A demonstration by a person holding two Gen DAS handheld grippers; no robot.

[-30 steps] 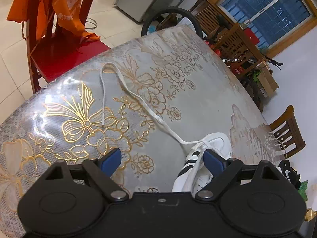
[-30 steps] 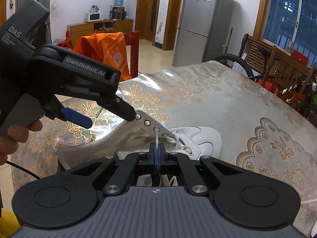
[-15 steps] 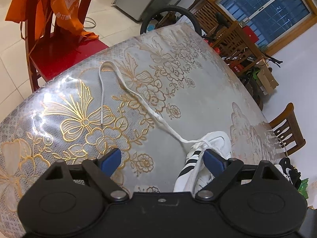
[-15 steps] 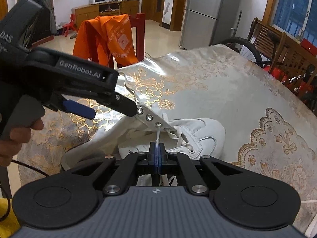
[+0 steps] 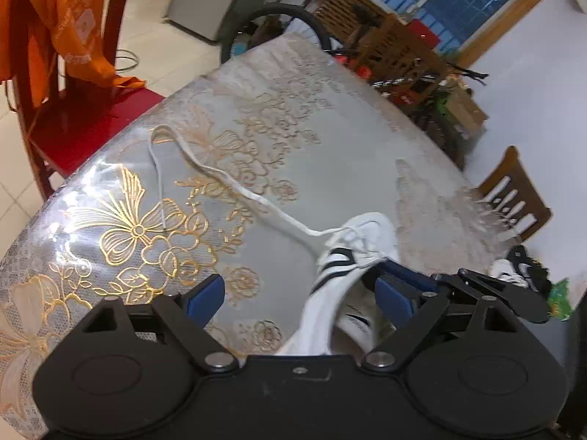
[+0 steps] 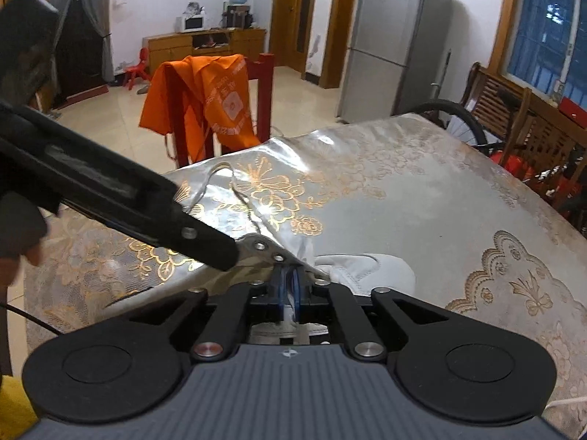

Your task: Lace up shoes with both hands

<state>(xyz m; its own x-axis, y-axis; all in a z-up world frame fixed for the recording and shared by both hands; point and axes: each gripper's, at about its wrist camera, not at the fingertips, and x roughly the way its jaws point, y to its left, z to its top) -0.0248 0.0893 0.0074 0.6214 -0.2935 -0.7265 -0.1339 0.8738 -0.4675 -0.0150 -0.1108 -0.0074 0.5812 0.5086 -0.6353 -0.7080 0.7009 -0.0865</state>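
Observation:
A white sneaker with black stripes stands on the table, toe pointing away. Its eyelet flap is lifted up. A long white lace runs from the shoe across the cloth in a loop to the far left. My left gripper is open, and the raised flap of the shoe lies between its blue pads. My right gripper is shut on the lace end just below the eyelets; the shoe's toe shows beyond it. The left gripper's body crosses the right wrist view.
The table has a shiny floral cloth. A red chair with an orange garment stands at its far left edge. Wooden chairs and a bicycle wheel stand at the right and far side. A fridge is behind.
My left gripper has come down closer to the shoe, so the raised flap now sits between its pads. My right gripper has moved up close under the eyelets, still shut on the lace.

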